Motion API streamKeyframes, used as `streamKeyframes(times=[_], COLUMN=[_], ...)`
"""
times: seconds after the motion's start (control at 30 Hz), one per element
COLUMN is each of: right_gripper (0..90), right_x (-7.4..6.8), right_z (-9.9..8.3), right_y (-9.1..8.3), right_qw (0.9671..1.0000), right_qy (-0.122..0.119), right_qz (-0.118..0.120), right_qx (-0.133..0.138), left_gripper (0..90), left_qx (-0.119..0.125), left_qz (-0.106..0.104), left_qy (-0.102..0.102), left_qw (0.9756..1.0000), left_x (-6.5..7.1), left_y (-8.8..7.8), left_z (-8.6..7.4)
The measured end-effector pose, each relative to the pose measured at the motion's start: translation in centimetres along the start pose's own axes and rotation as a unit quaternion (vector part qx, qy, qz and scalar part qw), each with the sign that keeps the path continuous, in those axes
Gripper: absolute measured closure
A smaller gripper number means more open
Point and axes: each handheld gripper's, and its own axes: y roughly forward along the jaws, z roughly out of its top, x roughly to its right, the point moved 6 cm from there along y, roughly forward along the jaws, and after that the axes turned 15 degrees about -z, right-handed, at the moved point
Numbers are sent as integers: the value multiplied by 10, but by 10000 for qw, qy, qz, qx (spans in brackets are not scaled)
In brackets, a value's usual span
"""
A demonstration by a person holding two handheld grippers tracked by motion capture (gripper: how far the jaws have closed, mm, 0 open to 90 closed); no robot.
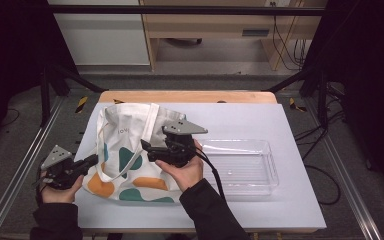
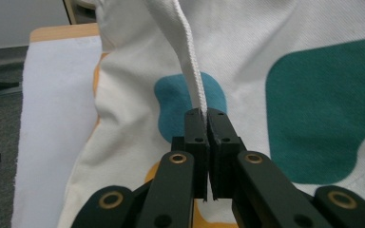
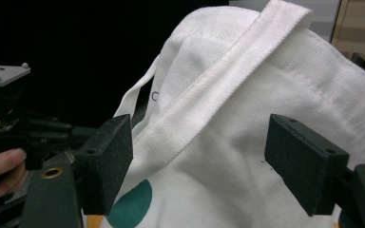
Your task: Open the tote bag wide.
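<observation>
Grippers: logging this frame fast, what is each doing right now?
Left gripper: shut on the tote bag's handle strap.
Right gripper: open, holding nothing, over the tote bag.

black grippers (image 1: 145, 148), grey plates, seemingly dark sleeves (image 1: 207, 207)

Bright worktop, dark surroundings

We see even overhead light on the worktop (image 1: 290, 200), black beyond its left and right edges; the jaws are soft-focused close to both gripper cameras.
</observation>
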Motion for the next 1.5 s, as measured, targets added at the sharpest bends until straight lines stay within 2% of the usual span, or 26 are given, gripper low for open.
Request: streamKeyframes(times=[0.17,0.27,0.3,0.33,0.37,0.4,0.43,0.5,0.53,0.57,0.67,0.7,0.73,0.8,0.87,0.93,1.0,1.07,1.17,1.2,1.23,1.33,1.4,1.47,1.5], right_gripper=[244,245,258,307,307,421,421,528,708,708,871,900,900,900,900,789,768,686,540,461,461,342,282,272,272], right_x=[-4,-6,-7,-7,-7,-7,-7,-5,-2,-2,3,4,6,6,8,8,8,6,5,2,2,-5,-8,-9,-9], right_z=[-1,-3,-3,-4,-4,-6,-6,-8,-10,-10,-14,-15,-16,-17,-17,-16,-15,-15,-10,-5,-5,0,0,-3,-3], right_y=[7,10,12,13,13,14,14,14,14,14,11,11,9,8,5,3,2,1,0,3,3,10,18,24,24], right_qw=[9999,10000,10000,9999,9999,9997,9997,9990,9982,9982,9980,9980,9980,9979,9984,9990,9992,9993,9997,9996,9996,9995,9990,9980,9980], right_qy=[107,65,43,-4,-4,-64,-64,-138,-194,-194,-127,-114,-54,-20,-34,-31,-30,-37,34,125,125,172,126,128,128], right_qz=[28,-11,-55,-121,-121,-226,-226,-372,-473,-473,-366,-333,-247,-218,-205,-237,-214,-210,-230,-233,-233,-259,-439,-607,-607], right_qx=[-60,-53,-35,-34,-34,-109,-109,-182,-313,-313,-498,-517,-578,-606,-535,-379,-348,-296,-82,-26,-26,-13,8,-78,-78], left_gripper=[878,878,878,877,878,877,877,877,876,876,875,875,875,875,875,875,875,875,875,875,875,875,875,875,875], left_qx=[-158,-205,-202,-170,-170,-163,-150,-150,-148,-147,-136,-123,-124,-128,-145,-147,-149,-142,-145,-155,-155,-161,-161,-155,-150], left_qz=[-46,-44,-37,-20,-20,-15,-4,-2,0,3,12,11,14,16,23,18,18,18,19,18,18,14,19,24,23], left_qy=[182,232,233,230,230,222,214,202,202,204,201,196,197,193,205,189,183,173,172,180,180,191,191,183,177], left_qw=[9997,9995,9995,9996,9996,9996,9997,9997,9997,9997,9997,9997,9997,9997,9997,9997,9997,9997,9997,9997,9997,9997,9997,9997,9997], left_x=[8,9,9,8,8,8,8,7,7,7,6,6,6,6,6,5,5,5,5,5,5,6,6,5,5], left_y=[6,8,8,7,7,7,7,6,6,6,5,5,5,5,6,6,6,5,6,6,6,6,6,6,6], left_z=[-4,-5,-5,-5,-5,-5,-5,-5,-5,-5,-5,-4,-4,-4,-5,-5,-5,-5,-5,-5,-5,-5,-5,-5,-5])
